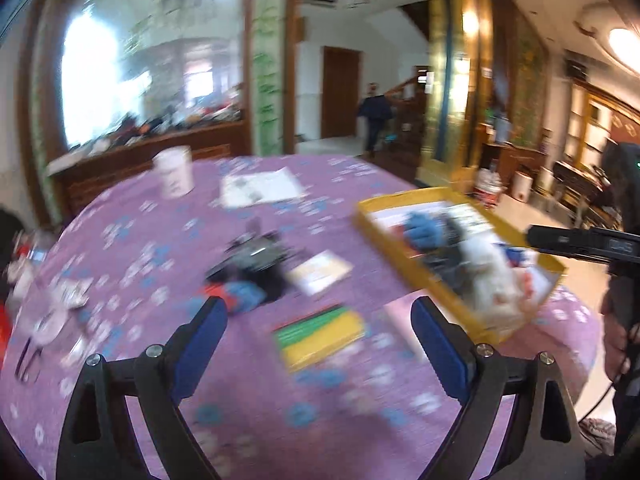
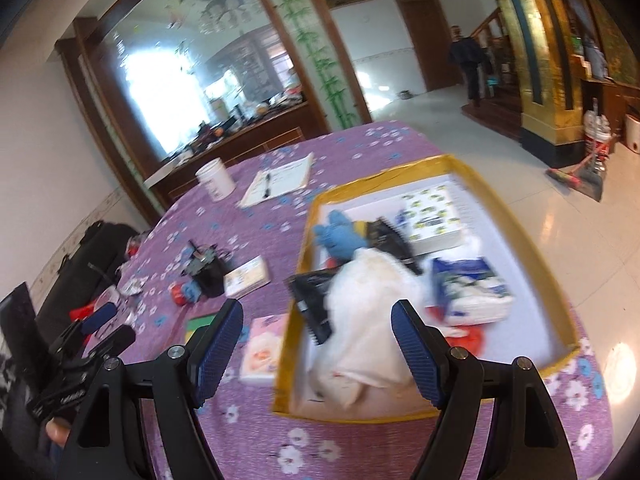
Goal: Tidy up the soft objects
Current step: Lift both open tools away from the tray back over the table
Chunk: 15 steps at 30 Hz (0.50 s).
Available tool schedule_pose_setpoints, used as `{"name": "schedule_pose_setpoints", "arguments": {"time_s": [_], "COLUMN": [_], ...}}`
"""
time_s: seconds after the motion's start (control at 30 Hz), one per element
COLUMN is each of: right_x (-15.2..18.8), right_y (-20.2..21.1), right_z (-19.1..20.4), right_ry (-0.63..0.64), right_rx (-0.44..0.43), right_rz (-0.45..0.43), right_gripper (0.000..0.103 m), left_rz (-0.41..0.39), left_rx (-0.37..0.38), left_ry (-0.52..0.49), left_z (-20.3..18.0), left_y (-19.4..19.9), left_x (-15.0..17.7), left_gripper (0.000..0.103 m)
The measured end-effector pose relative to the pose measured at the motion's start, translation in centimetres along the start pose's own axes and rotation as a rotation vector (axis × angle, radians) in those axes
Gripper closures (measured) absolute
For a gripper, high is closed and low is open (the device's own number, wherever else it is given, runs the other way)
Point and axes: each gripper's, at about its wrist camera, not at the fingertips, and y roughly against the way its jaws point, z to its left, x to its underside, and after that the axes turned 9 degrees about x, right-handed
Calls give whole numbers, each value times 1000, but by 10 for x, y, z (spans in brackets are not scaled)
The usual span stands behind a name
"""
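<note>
Our left gripper (image 1: 319,322) hangs above the purple flowered tablecloth (image 1: 160,240) with its blue pads spread wide and nothing between them. Our right gripper (image 2: 317,322) is just as wide and just as empty, pointing down at the near end of the yellow-rimmed box (image 2: 560,304). The soft things lie in two places. Inside the box we see a crumpled white cloth (image 2: 372,280), a blue glove (image 2: 340,236) and a white-and-blue packet (image 2: 472,288). Out on the table a second blue glove (image 1: 244,296) sits touching a dark heap (image 1: 256,256) (partly black fabric, we judge, though blur hides what it is).

We judge the step in hand to be reaching for that loose glove with the left gripper. To do it well we should slow down first, since the left view is smeared. We should then come down with the pads astride the glove's bulk, clear of the green and yellow pack (image 1: 320,336) near it, and close only once fabric fills the gap. The right gripper should stay clear of the box.

No writing is readable: the white cup (image 2: 216,180), the paper with a pen (image 2: 280,180) and the patterned carton (image 2: 432,212) carry only blurred marks.
</note>
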Motion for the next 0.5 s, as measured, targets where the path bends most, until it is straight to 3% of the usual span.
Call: {"name": "schedule_pose_setpoints", "arguments": {"time_s": [0.07, 0.27, 0.5], "right_x": [3, 13, 6], "right_y": [-14, -58, -125], "right_z": [19, 78, 150], "right_ry": [27, 104, 239], "right_rx": [-44, -159, -181], "right_rz": [48, 188, 306], "right_gripper": [22, 22, 22], "left_rz": [7, 8, 15], "left_rx": [-40, -43, -85], "left_ry": [50, 182, 339], "left_z": [25, 66, 102], "left_y": [1, -2, -9], "left_x": [7, 17, 28], "left_gripper": [11, 11, 11]}}
